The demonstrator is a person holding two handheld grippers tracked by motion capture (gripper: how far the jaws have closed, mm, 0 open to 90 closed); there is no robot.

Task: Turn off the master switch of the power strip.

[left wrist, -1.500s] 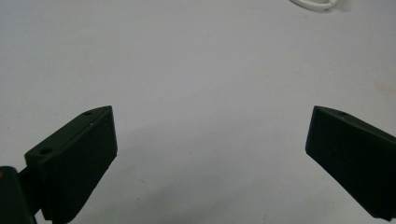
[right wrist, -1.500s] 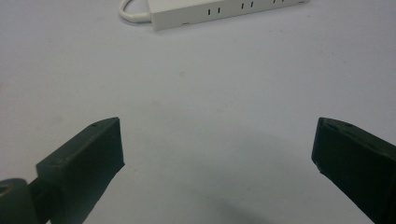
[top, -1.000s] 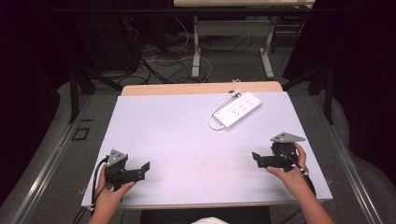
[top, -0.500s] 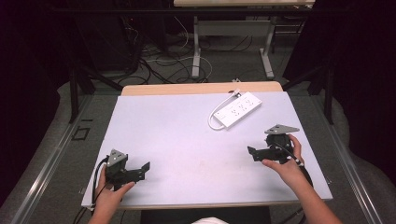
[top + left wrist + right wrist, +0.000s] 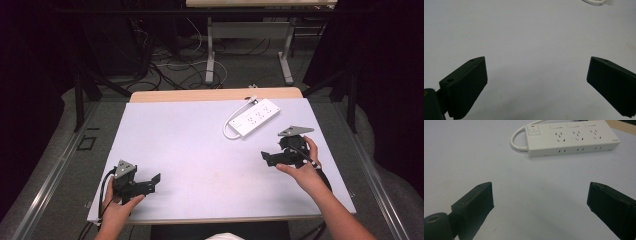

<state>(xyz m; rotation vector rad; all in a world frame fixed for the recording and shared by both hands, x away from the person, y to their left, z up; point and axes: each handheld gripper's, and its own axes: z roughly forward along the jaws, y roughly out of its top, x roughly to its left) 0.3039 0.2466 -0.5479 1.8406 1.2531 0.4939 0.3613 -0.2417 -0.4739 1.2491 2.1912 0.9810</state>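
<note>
The pale grey table [image 5: 200,150] carries everything, both grippers low over its top. Ahead of the right gripper [image 5: 267,157], a little beyond its jaws, lies the white power strip [image 5: 254,118], flat on the table, sockets up and its switch end toward the left of the right gripper view; its white cord [image 5: 517,141] loops out from that end. The right gripper, held in the person's right hand [image 5: 300,167], has its jaws spread wide with nothing between them, near the strip but apart from it. The left gripper [image 5: 152,181], well apart from the strip at the near left corner, also gapes wide and empty over bare table
</note>
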